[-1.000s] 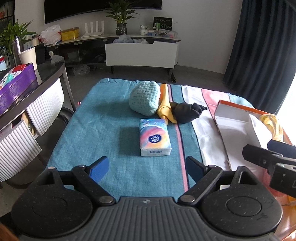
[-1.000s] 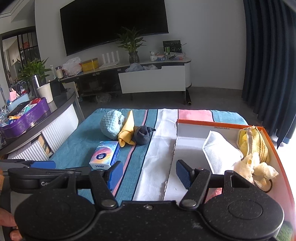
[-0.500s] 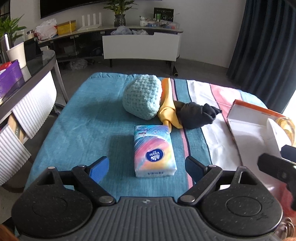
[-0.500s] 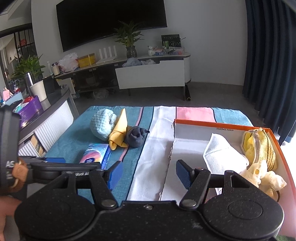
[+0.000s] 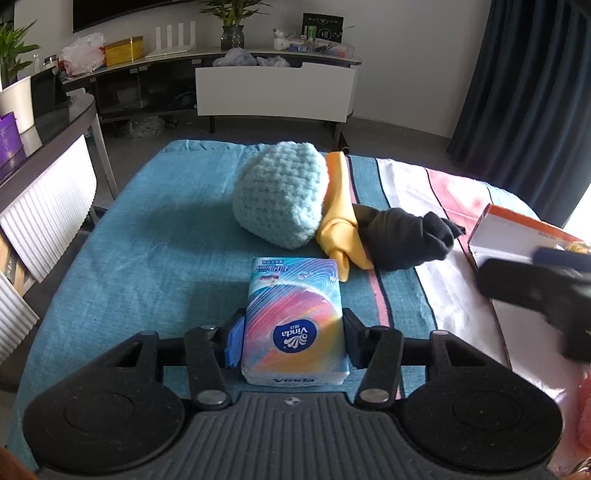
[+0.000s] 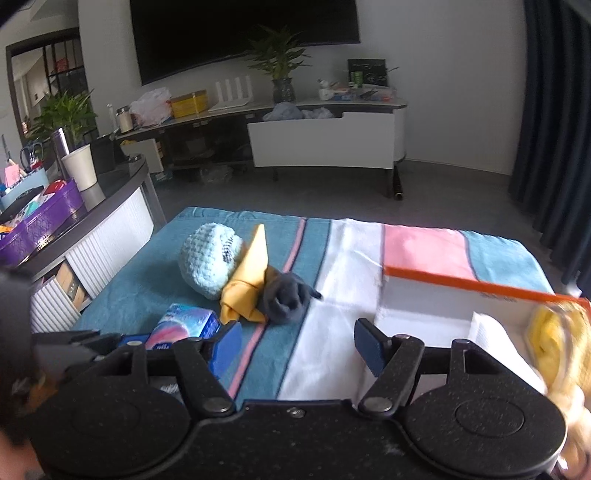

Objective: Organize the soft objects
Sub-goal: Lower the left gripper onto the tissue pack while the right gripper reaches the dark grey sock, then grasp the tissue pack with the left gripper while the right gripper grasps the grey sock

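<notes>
Both pads of the left gripper (image 5: 293, 338) are pressing the long sides of the tissue pack (image 5: 295, 321), which is lying on the towel (image 5: 147, 258) pointing straight ahead, while the right gripper (image 6: 297, 345) is hanging wide open and empty nearer the box (image 6: 480, 286).

A home living room: a large wall-mounted television (image 6: 243, 33) at the top of the frame, a low media console (image 6: 321, 144) beneath it, potted plants (image 6: 277, 70), and dark curtains (image 6: 554, 110) at right.
</notes>
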### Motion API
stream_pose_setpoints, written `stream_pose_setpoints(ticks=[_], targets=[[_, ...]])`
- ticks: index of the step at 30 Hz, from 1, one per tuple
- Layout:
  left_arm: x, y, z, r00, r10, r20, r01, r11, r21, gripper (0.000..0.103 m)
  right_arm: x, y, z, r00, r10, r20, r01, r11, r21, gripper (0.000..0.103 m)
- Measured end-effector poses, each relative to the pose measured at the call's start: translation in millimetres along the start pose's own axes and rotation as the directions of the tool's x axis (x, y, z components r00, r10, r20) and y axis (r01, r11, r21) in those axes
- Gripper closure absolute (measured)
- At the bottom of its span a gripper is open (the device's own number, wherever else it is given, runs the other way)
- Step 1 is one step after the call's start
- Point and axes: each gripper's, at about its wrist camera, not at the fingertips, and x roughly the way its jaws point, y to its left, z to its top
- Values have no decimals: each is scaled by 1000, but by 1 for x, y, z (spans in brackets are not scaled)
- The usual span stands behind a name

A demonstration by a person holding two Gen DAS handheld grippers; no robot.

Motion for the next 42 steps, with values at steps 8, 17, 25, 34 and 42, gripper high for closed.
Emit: stream_pose_setpoints(ticks=[8,17,25,34,42], targets=[[-11,15,2,1000,10,23,-9,1000,-19,50,60,8,25,998,-21,-61,20,1000,-15,20],[-12,28,3,999,27,21,-26,999,-48,50,98,8,22,993,5,-122,-3,1000,18,59],[-28,25,5,999,20,47,-18,999,-41,50,56,11,17,999,-8,-50,8,1000,-6,60],[-59,12,-2,997,7,82,-5,1000,-23,50,-16,17,-6,999,-18,27,19,1000,-11,60],[-87,7,-11,995,3,99,-1,1000,-15,50,-61,31,-30,998,-20,58,20,1000,-2,60]])
